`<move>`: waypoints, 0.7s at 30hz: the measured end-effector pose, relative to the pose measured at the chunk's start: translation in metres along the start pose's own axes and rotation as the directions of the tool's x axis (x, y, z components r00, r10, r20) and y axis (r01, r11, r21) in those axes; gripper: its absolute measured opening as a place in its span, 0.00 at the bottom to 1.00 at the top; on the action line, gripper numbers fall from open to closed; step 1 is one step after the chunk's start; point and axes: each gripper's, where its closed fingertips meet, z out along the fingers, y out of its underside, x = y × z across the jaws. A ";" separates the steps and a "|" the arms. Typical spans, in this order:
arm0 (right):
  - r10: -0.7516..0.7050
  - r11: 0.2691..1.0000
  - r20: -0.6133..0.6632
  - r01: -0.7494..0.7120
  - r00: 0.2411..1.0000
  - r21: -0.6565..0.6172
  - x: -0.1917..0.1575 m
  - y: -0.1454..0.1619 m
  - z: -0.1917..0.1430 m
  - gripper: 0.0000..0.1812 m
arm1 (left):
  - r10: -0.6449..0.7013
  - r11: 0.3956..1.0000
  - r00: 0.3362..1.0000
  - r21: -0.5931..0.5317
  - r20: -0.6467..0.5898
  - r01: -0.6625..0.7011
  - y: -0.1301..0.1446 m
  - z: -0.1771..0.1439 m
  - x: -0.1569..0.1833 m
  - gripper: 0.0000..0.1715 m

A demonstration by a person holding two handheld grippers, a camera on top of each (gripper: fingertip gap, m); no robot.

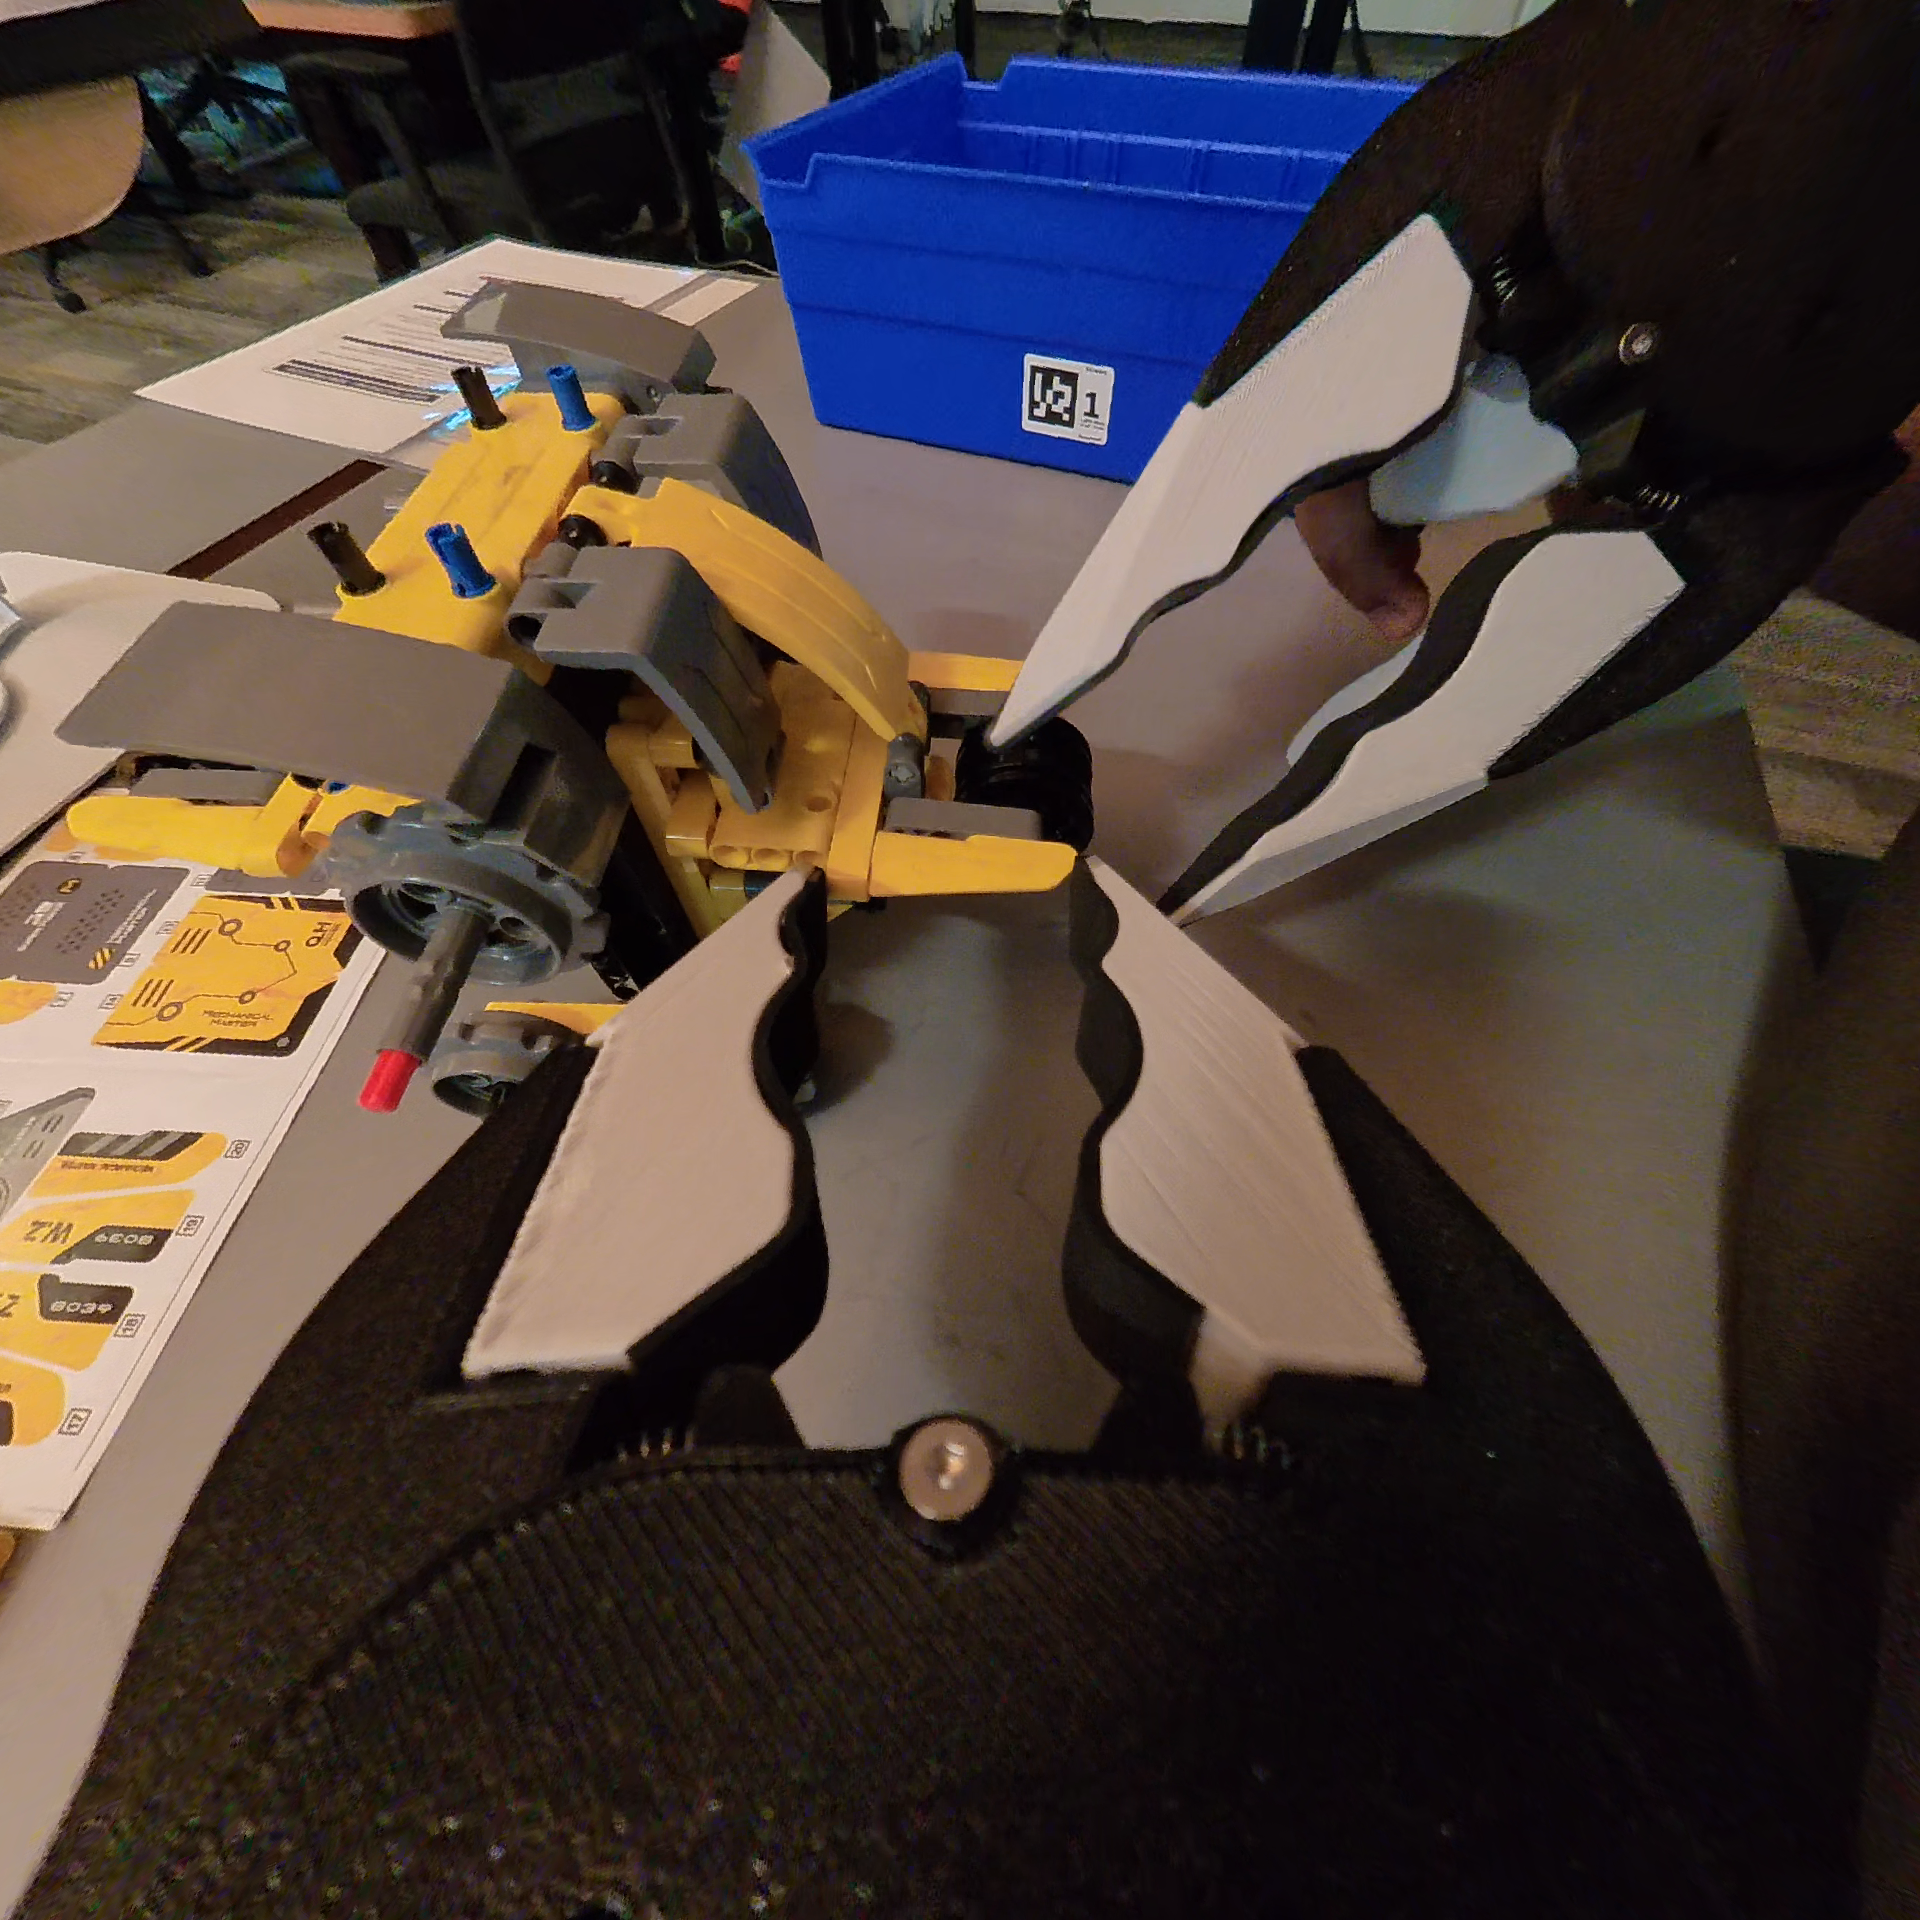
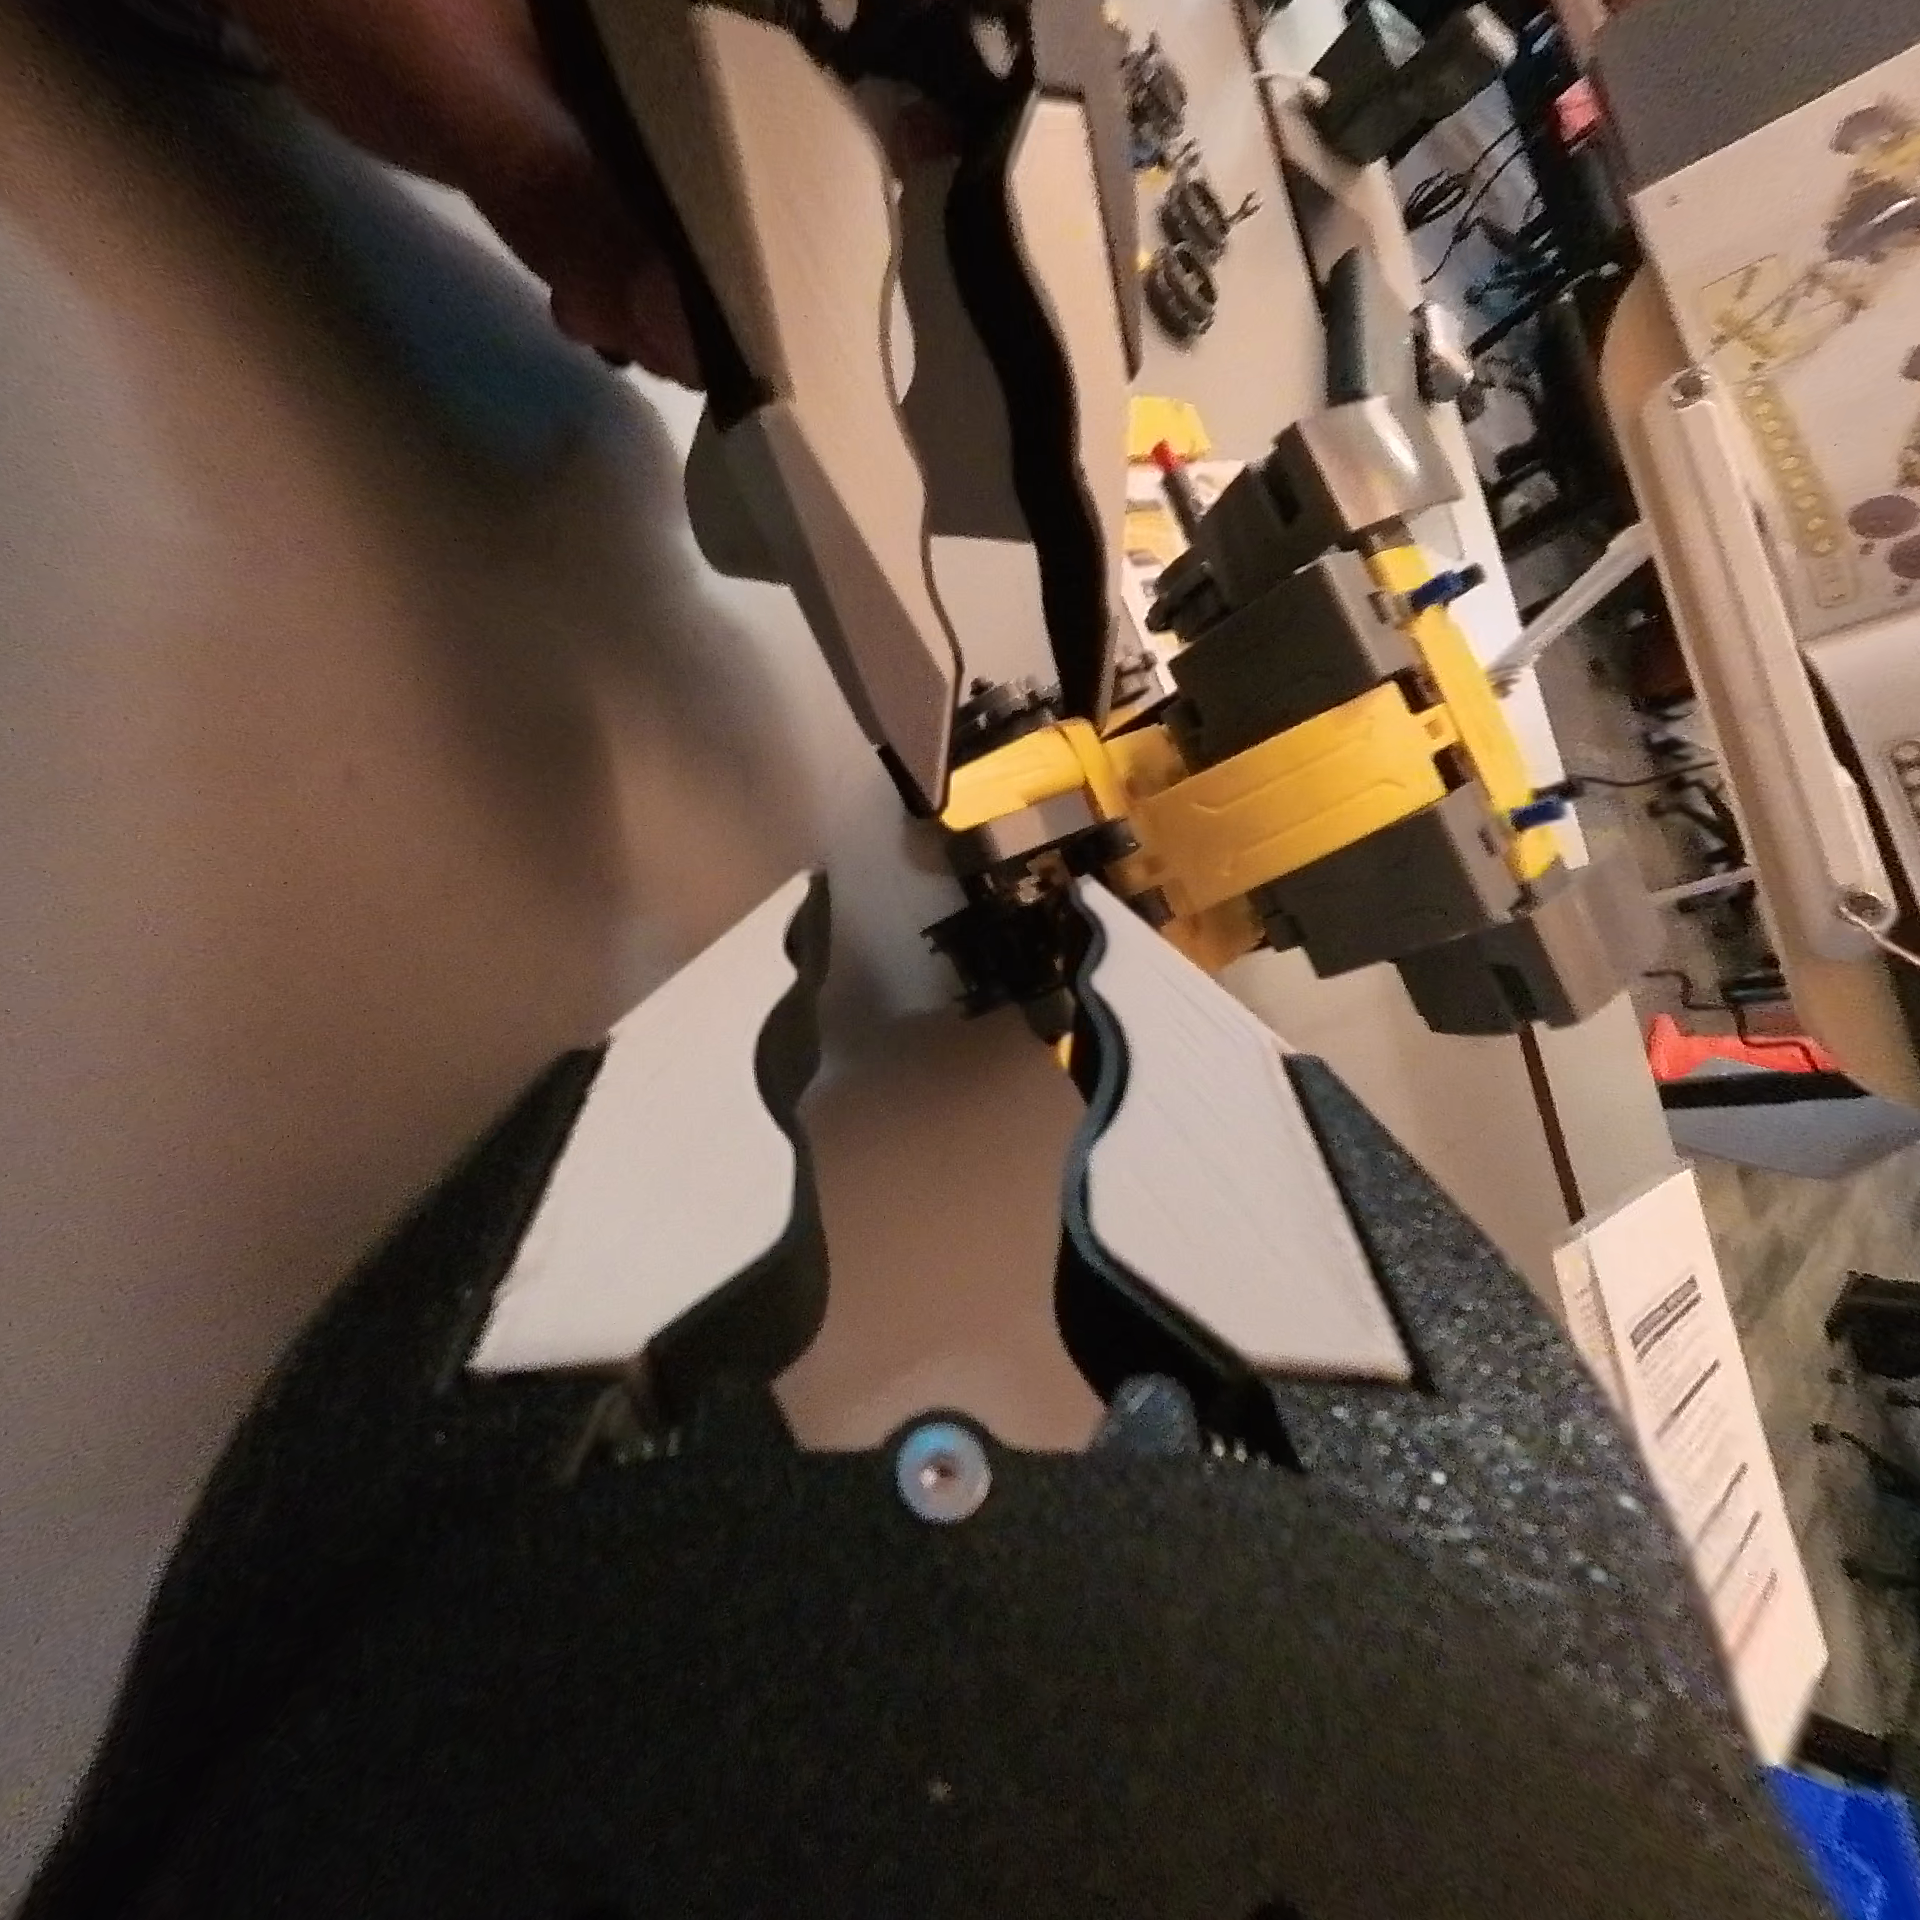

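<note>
A yellow and grey brick-built vehicle model (image 1: 623, 623) sits on the grey table (image 1: 935, 540), between the sticker sheet (image 1: 156, 1039) near the left edge and the blue bin (image 1: 997, 270) at the far edge. Much of the model is assembled: curved yellow panels, grey mudguard pieces and a grey wheel hub (image 1: 468, 904) are on. The hub carries no tyre, and a dark axle with a red tip (image 1: 426, 1008) sticks out of it. Black and blue pins (image 1: 561, 400) stand bare on the top, with nothing fitted over them. A small black wheel (image 1: 1029, 774) sits at the model's nose.

The left gripper (image 1: 945, 883) is just in front of the nose, fingers spread and holding nothing. Its left fingertip is at the yellow front piece; I cannot tell whether it touches.

The right gripper (image 1: 1086, 821) comes in from the right, fingers also spread and nothing clamped. Its upper fingertip rests on or just over the black wheel. In the blurred right wrist view, the black wheel (image 2: 997, 956) lies between the right gripper's (image 2: 951, 888) open tips, close to the right finger.

A printed sheet of paper (image 1: 416, 343) lies behind the model, and the bin looks empty as far as its inside shows
</note>
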 end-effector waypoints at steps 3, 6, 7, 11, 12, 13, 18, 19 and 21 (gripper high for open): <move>-0.039 0.998 0.003 0.039 0.999 -0.043 0.000 0.004 0.001 0.25 | 0.004 1.000 1.000 -0.002 0.005 -0.004 0.000 0.000 0.000 0.27; -0.031 0.998 0.011 0.031 0.999 -0.060 0.000 0.006 0.001 0.25 | 0.002 1.000 1.000 -0.002 0.002 -0.002 0.000 -0.001 0.000 0.27; -0.025 0.998 0.016 0.025 1.000 -0.060 -0.001 0.006 0.000 0.25 | 0.001 1.000 1.000 -0.001 0.002 -0.001 0.000 -0.001 0.000 0.27; -0.018 0.997 0.025 0.019 1.000 -0.073 -0.002 0.005 -0.001 0.25 | 0.004 1.000 1.000 -0.003 0.008 -0.004 0.000 -0.001 0.000 0.27; -0.015 0.997 0.027 0.017 1.000 -0.073 -0.002 0.005 -0.001 0.25 | 0.003 1.000 1.000 -0.004 0.008 -0.003 0.000 -0.001 0.000 0.27; -0.011 0.997 0.029 0.013 1.000 -0.072 -0.003 0.005 -0.001 0.25 | 0.002 1.000 1.000 -0.004 0.008 -0.002 0.000 -0.001 -0.001 0.27; 0.005 0.998 0.033 -0.003 0.999 -0.065 -0.005 0.005 -0.004 0.25 | 0.002 1.000 1.000 -0.003 0.011 -0.002 0.000 -0.001 -0.001 0.27; 0.008 0.998 0.033 -0.005 0.999 -0.064 -0.005 0.005 -0.004 0.25 | 0.002 1.000 1.000 -0.003 0.011 -0.002 0.000 -0.001 -0.001 0.27; 0.013 0.998 0.032 -0.011 0.999 -0.060 -0.006 0.005 -0.005 0.25 | 0.001 1.000 1.000 -0.001 0.011 -0.001 0.000 -0.001 -0.001 0.27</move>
